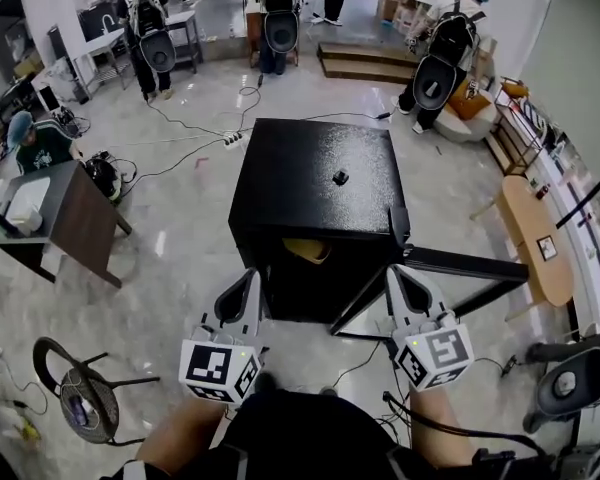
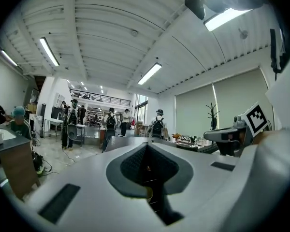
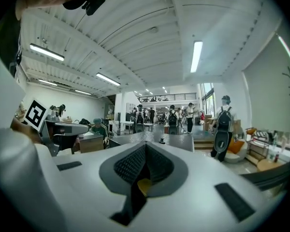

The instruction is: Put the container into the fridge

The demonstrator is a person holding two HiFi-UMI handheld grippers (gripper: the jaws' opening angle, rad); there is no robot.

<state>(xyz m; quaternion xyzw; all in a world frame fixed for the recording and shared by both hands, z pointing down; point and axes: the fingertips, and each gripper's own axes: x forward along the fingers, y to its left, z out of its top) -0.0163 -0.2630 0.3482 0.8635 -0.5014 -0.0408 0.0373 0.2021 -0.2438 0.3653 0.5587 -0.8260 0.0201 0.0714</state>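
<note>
1. Container (image 1: 308,249), a yellowish shape, sits inside the black fridge (image 1: 315,158), just under the fridge's top and right at its open front.
2. The door (image 1: 460,263) stands swung wide at the fridge's right side, and a small dark object (image 1: 340,177) rests on the fridge's top.
3. The left tongs (image 1: 250,278) are held just outside the fridge's open front, near its left corner, with the jaws closed together and nothing between them.
4. The right tongs (image 1: 393,270) are held at the fridge's right front corner, beside the hinge edge of the door, also closed and empty.
5. The container lies inside the fridge, beyond the tips of both tongs and roughly midway between them, touching neither.
6. A brown desk (image 1: 75,218) stands well to the left of the fridge, and people wearing backpacks (image 1: 435,53) stand on the floor beyond the fridge.
</note>
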